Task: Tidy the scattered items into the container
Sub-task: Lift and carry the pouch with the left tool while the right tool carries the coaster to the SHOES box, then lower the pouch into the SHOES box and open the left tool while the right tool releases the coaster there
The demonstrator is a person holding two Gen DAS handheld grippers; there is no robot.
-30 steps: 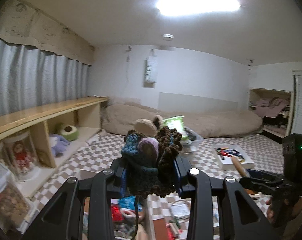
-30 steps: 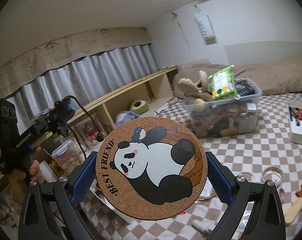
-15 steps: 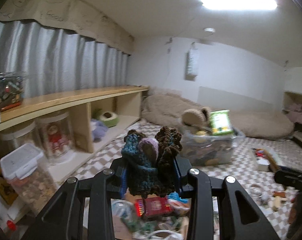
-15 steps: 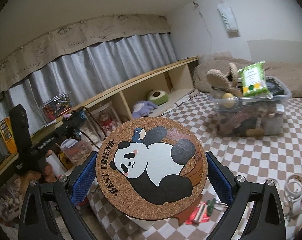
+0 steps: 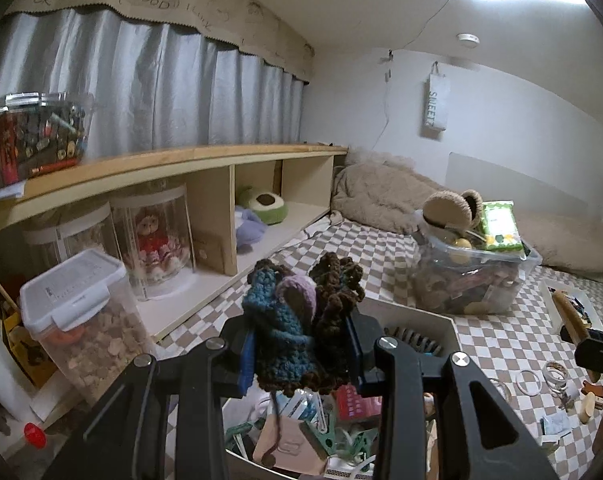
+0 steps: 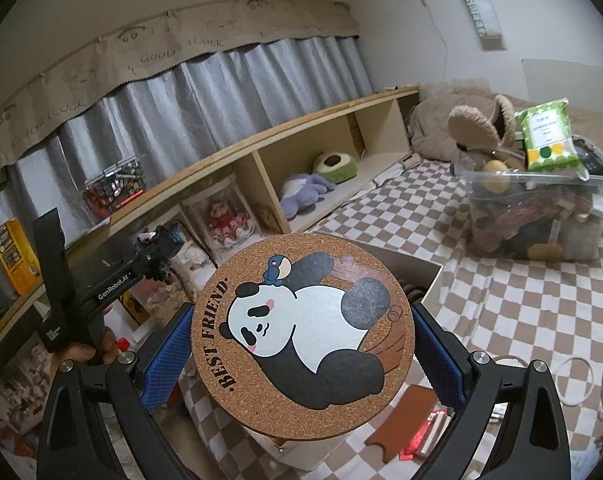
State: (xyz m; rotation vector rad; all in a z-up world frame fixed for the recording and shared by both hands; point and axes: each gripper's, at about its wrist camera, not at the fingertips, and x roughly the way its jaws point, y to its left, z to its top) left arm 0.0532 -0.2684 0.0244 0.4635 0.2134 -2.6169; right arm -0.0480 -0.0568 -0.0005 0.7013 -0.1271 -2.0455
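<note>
**Both grippers loaded over the box: soft yarn on the left, stiff cork on the right**

So the left gripper (image 5: 299, 354) is clamped on a crocheted bundle (image 5: 301, 316), a squashed wad of teal, brown and a bit of lilac yarn with a loose strand dangling under it. It hangs right above the near end of the white box (image 5: 421, 314), which already has clips, a red pack and other bits inside. My guess is this thing weighs next to nothing and squishes a lot, so the pads sink in and it won't slip, but the yarn could snag on the pad texture when the jaws open. That trailing strand could also drape over the box rim instead of going in.

The right gripper (image 6: 301, 350) is pinching a round cork coaster (image 6: 303, 336) with a panda and "BEST FRIEND" on it, gripped edge to edge across its width. It's over the box's near-left corner, face tilted at the camera. Cork looks light, stiff and grippy, probably a bit crumbly at the edge if squeezed hard. Holding by the rim seems fine. I'd expect it to drop flat or wedge on the clutter.

More stuff, like rings and small packets, sits scattered on the checkered floor (image 5: 497, 340) to the right of the box.
</note>
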